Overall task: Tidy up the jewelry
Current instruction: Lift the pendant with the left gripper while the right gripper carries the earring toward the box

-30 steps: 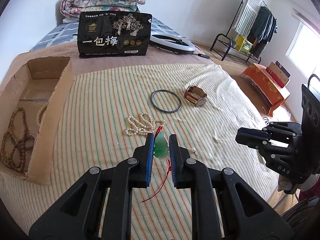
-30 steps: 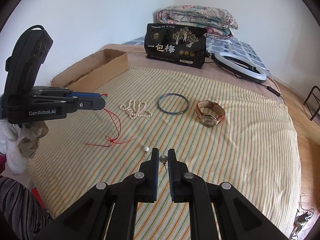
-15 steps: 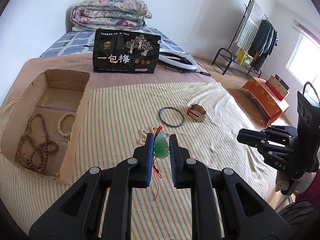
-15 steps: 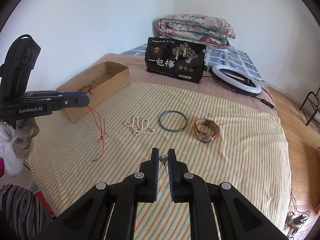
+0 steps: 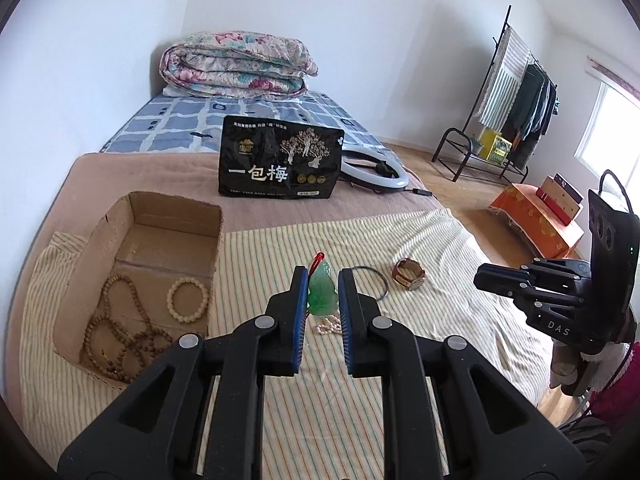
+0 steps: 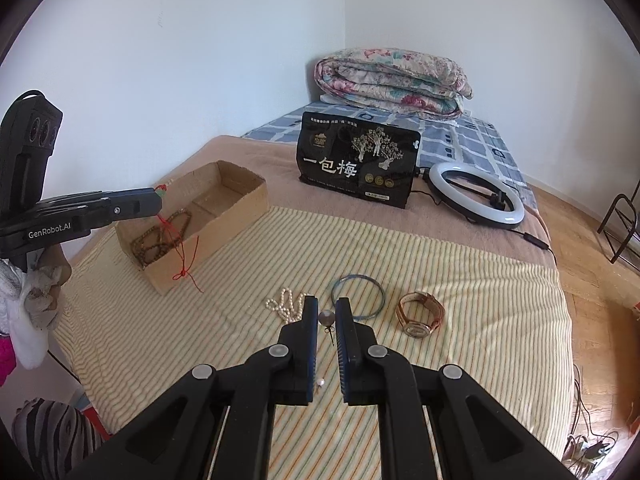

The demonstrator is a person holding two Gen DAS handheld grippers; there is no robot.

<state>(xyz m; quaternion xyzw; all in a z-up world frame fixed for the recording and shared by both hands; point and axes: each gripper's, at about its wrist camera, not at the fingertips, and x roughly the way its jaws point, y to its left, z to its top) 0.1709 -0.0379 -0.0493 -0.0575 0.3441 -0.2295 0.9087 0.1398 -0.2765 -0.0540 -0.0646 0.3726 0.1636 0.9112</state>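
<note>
Left wrist: left gripper point(image 5: 323, 294) jaws clamp green jade pendant point(image 5: 322, 293), held above striped bedspread point(image 5: 440, 320) | Right wrist: right gripper point(image 6: 327, 316) jaws pinch small grey pearl earring point(image 6: 325, 317) | Step: carrying both; next, release over open cardboard box point(image 6: 240, 216).

Bed point(image 6: 248, 160): tan blanket, striped cloth point(image 6: 460, 280) over its near part.
On cloth: cardboard box point(image 6: 236, 220), pearl string point(image 6: 286, 304), blue bangle point(image 6: 358, 294), watch point(image 6: 420, 314), small pearl earring point(image 6: 320, 382).
On blanket: black bag point(image 6: 358, 164), ring light point(image 6: 476, 194).
Far end: folded quilt point(image 6: 392, 78).
</note>
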